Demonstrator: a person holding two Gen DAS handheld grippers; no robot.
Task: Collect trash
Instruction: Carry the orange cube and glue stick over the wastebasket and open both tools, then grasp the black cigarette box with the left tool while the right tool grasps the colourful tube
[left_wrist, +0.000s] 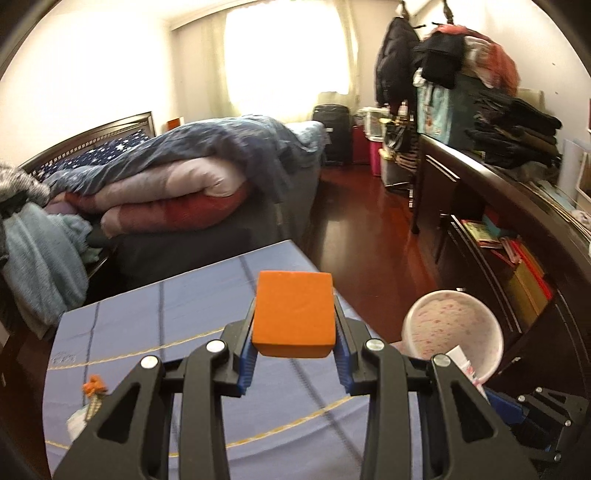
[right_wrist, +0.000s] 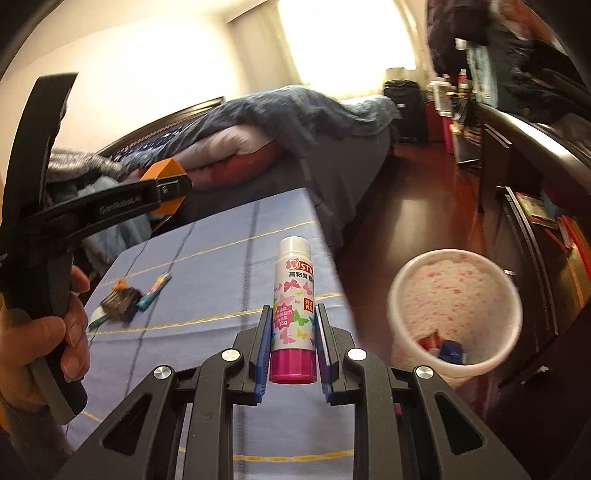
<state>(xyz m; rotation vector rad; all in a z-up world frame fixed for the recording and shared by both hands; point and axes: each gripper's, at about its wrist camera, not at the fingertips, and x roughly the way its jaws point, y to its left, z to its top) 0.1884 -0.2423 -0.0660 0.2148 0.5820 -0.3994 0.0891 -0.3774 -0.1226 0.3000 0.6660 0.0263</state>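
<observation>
We hold an orange block (left_wrist: 293, 314) in our left gripper (left_wrist: 294, 345), whose blue-padded fingers (left_wrist: 246, 363) are closed against its two sides; the block sits dead centre in the left wrist view, raised above the worktop (left_wrist: 147, 325). From the right wrist view the same block (right_wrist: 167, 173) shows at about 10 o'clock, clamped at the tip of the left gripper (right_wrist: 162, 192), with our left hand (right_wrist: 48, 328) wrapped round the handle at 8 o'clock.

Our right gripper (right_wrist: 293, 354) is closed on a glue stick (right_wrist: 293, 310), white with butterfly print and a pink base, pointing away toward 12 o'clock; the fingers (right_wrist: 263, 354) press on its lower half.

The white waste bin (right_wrist: 456, 310) with pink speckles stands on the floor at 3 o'clock of the glue stick, just off the worktop's right edge. A few bits of red, white and blue trash (right_wrist: 445, 347) lie at its bottom. In the left wrist view the bin (left_wrist: 452, 328) appears at 4 o'clock of the block.

On the blue checked cloth of the worktop, at 9 o'clock of the glue stick, lies a small heap: a dark crumpled wrapper (right_wrist: 120, 301), a tiny orange scrap (right_wrist: 120, 285) touching it, and a slim colourful packet (right_wrist: 155, 290) just beside.

Beyond the worktop, toward 11 o'clock, stands a bed (left_wrist: 192, 184) piled with folded quilts; a dark dresser (left_wrist: 517, 206) runs along the 2 o'clock side.
</observation>
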